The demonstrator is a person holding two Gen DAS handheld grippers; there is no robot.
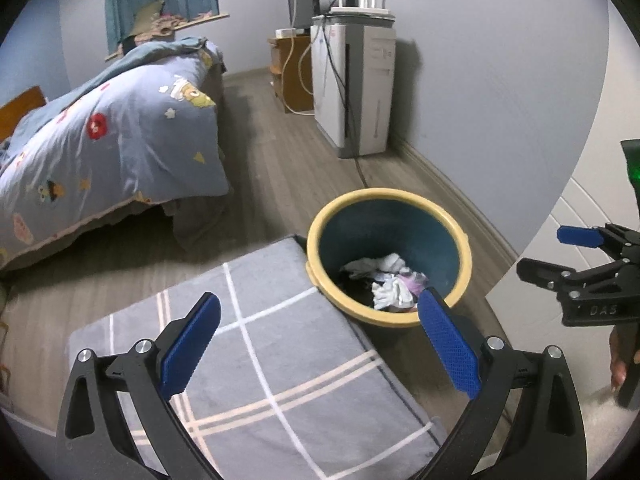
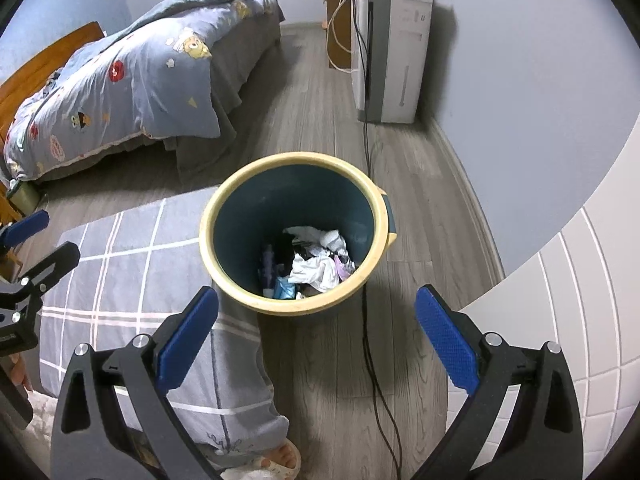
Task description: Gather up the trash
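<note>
Both the left gripper [image 1: 320, 344] and right gripper [image 2: 316, 340] gape empty above the bin [image 2: 224, 208]

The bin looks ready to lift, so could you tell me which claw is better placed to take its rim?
Probably the right claw: open and empty, with the bin centred just ahead of it. The left claw, also open, hangs mainly over the grey checked fabric.
</note>
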